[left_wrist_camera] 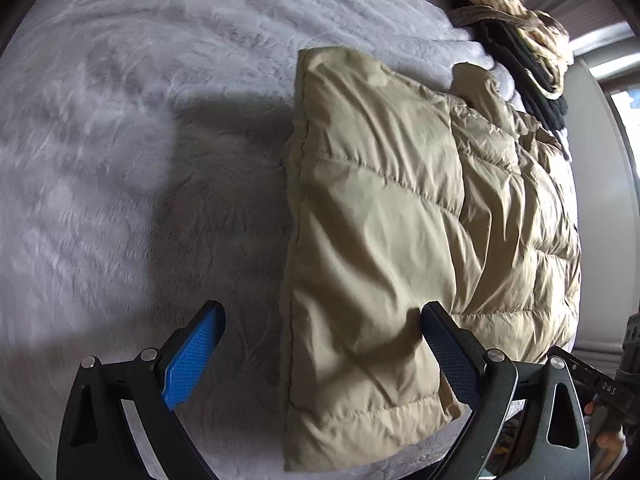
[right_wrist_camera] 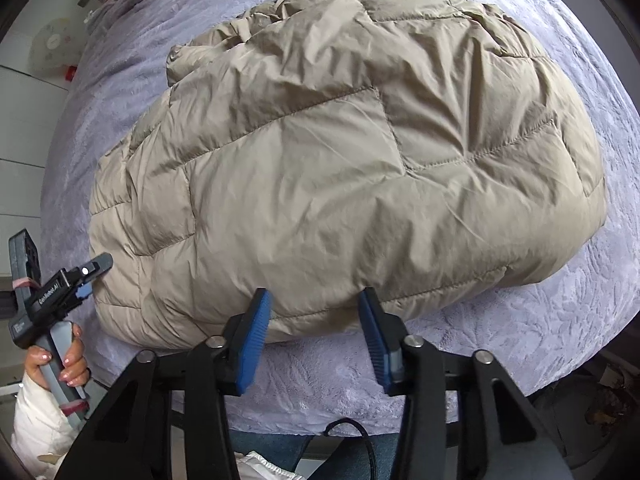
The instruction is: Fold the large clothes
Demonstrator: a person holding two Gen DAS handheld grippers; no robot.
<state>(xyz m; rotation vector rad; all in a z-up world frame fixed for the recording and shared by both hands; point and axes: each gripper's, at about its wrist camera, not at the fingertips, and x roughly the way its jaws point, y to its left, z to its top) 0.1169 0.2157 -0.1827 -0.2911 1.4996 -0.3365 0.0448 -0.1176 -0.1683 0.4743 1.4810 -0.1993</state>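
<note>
Both grippers are held open and empty: the left gripper [left_wrist_camera: 322,336] is spread wide at the jacket's near end, one finger over the bedspread [left_wrist_camera: 120,160], the other over the fabric, while the right gripper [right_wrist_camera: 314,320] is set narrower, its fingertips at the near edge of the jacket [right_wrist_camera: 340,168]. The jacket, a beige quilted puffer, is laid on the bed, apparently already folded at least once into a thick bundle. It is judged light, soft and springy, with a smooth shell likely to slip and puff back open. A seamed edge or hem is best pinched, taking all layers together. Other clothes [left_wrist_camera: 500,12] are piled at the far end.
</note>
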